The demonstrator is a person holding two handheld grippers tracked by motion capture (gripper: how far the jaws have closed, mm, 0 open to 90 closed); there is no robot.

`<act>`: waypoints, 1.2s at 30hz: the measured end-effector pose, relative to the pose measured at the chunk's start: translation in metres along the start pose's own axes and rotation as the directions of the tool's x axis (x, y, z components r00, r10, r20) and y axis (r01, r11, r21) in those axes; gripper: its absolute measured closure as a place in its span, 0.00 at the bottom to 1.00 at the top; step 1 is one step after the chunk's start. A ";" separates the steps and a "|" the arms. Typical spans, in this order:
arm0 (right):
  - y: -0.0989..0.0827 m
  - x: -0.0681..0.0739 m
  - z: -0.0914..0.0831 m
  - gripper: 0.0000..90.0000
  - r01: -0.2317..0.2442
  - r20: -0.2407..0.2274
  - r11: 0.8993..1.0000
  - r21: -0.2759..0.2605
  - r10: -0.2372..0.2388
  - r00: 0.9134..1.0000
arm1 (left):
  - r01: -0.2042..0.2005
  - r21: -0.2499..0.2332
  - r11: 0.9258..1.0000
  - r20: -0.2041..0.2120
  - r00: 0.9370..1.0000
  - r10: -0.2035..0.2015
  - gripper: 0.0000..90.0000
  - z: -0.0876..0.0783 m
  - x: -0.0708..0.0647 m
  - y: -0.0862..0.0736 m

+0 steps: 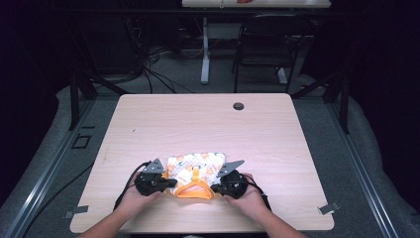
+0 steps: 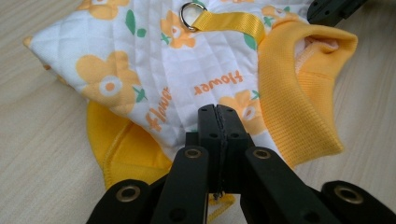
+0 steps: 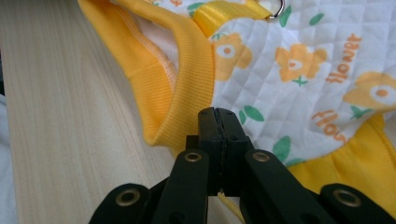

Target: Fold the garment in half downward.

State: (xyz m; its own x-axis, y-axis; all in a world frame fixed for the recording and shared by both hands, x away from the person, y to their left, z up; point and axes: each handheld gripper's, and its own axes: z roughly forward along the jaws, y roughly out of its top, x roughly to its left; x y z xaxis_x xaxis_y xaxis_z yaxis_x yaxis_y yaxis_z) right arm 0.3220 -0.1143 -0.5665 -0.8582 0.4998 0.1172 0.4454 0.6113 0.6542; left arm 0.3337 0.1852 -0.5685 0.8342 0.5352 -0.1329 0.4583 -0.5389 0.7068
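Observation:
A small quilted white pet garment [image 1: 195, 169] with orange flowers, a yellow ribbed collar [image 1: 194, 191] and a yellow strap with a metal ring [image 2: 189, 14] lies near the table's front edge. My left gripper [image 1: 171, 182] sits at its left side. In the left gripper view the jaws [image 2: 217, 112] are pressed together over the white fabric [image 2: 187, 70], with a bit of yellow hem pinched low between them. My right gripper [image 1: 214, 188] is at the garment's right side. Its jaws [image 3: 217, 114] are likewise shut by the collar [image 3: 177, 70], with a yellow edge caught between them.
The light wooden table [image 1: 198, 119] has a dark cable hole [image 1: 238, 106] near its far edge. Behind the table stand a black chair [image 1: 267, 44] and a desk leg [image 1: 205, 54]. Metal rails run along both sides of the floor.

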 end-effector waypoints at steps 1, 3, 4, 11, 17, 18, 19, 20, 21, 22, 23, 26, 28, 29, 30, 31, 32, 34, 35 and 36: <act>-0.001 0.000 0.001 1.00 0.001 -0.001 1.000 -0.004 -0.001 1.000 | 0.006 0.002 1.000 0.003 1.000 -0.006 1.00 0.000 0.000 -0.001; -0.002 -0.001 0.001 1.00 -0.009 0.000 1.000 -0.002 0.009 1.000 | 0.012 -0.005 1.000 0.008 1.000 -0.012 1.00 0.002 0.001 -0.003; -0.003 -0.001 0.001 1.00 -0.007 -0.001 1.000 -0.003 0.007 1.000 | 0.014 -0.008 1.000 0.008 1.000 -0.014 1.00 0.002 0.001 -0.003; -0.003 -0.001 0.001 1.00 -0.001 -0.001 1.000 0.004 0.001 1.000 | 0.017 -0.003 1.000 0.018 1.000 -0.017 1.00 0.003 0.003 -0.003; -0.003 -0.002 0.001 1.00 -0.010 0.011 1.000 -0.006 0.010 1.000 | 0.021 0.000 1.000 0.014 1.000 -0.021 1.00 0.004 0.003 -0.001; -0.003 -0.002 0.001 1.00 -0.009 0.017 1.000 -0.002 0.009 1.000 | 0.019 0.003 1.000 0.013 1.000 -0.020 1.00 0.005 0.003 -0.001; -0.003 -0.004 0.001 1.00 -0.006 0.022 1.000 -0.006 0.006 1.000 | 0.022 0.001 1.000 0.013 1.000 -0.022 1.00 0.005 0.003 0.000; -0.003 -0.006 0.001 1.00 -0.012 0.023 1.000 -0.011 0.012 1.000 | 0.027 -0.002 1.000 0.012 1.000 -0.026 1.00 0.006 0.004 0.000; -0.003 -0.007 0.001 1.00 -0.019 0.030 1.000 -0.014 0.020 0.999 | 0.030 -0.006 1.000 0.012 0.999 -0.030 1.00 0.007 0.004 0.001; -0.003 -0.008 0.001 1.00 -0.025 0.029 1.000 -0.016 0.025 0.999 | 0.034 -0.007 0.999 0.010 0.999 -0.034 1.00 0.008 0.005 0.002; -0.003 -0.010 0.001 1.00 -0.029 0.031 0.999 -0.018 0.029 0.999 | 0.039 -0.011 0.999 0.011 0.999 -0.039 1.00 0.009 0.006 0.002; -0.003 -0.017 0.001 1.00 -0.048 0.035 0.998 -0.029 0.049 0.998 | 0.058 -0.024 0.998 0.008 0.998 -0.058 1.00 0.012 0.010 0.005; -0.004 -0.021 0.001 1.00 -0.065 0.036 0.997 -0.035 0.067 0.997 | 0.068 -0.032 0.997 0.007 0.998 -0.068 1.00 0.014 0.012 0.006; -0.004 -0.023 0.001 1.00 -0.074 0.036 0.996 -0.045 0.076 0.996 | 0.071 -0.036 0.997 0.005 0.997 -0.071 1.00 0.015 0.013 0.007; -0.004 -0.025 0.001 1.00 -0.076 0.035 0.996 -0.045 0.078 0.996 | 0.083 -0.043 0.996 0.005 0.997 -0.083 1.00 0.016 0.014 0.007; -0.004 -0.027 0.001 1.00 -0.088 0.038 0.995 -0.045 0.090 0.995 | 0.087 -0.045 0.995 0.007 0.996 -0.086 1.00 0.017 0.015 0.008; -0.004 -0.028 0.001 1.00 -0.089 0.048 0.995 -0.050 0.091 0.995 | 0.092 -0.050 0.995 0.007 0.996 -0.092 1.00 0.018 0.016 0.009; -0.002 -0.031 0.000 1.00 -0.089 0.056 0.995 -0.045 0.091 0.994 | 0.083 -0.045 0.996 -0.009 0.996 -0.084 1.00 0.020 0.017 0.012; -0.001 -0.033 0.001 1.00 -0.089 0.058 0.995 -0.043 0.091 0.994 | 0.076 -0.045 0.996 -0.015 0.997 -0.077 1.00 0.021 0.018 0.013; 0.000 -0.035 0.001 1.00 -0.095 0.061 0.994 -0.044 0.098 0.993 | 0.079 -0.045 0.996 -0.018 0.997 -0.080 1.00 0.022 0.019 0.015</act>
State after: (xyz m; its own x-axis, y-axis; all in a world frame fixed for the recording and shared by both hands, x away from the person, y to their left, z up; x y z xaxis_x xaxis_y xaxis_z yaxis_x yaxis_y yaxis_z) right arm 0.3520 -0.1310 -0.5717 -0.7934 0.5936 0.1350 0.5133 0.5332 0.6725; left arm 0.3631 0.1731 -0.5761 0.7894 0.5880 -0.1762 0.5082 -0.4650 0.7249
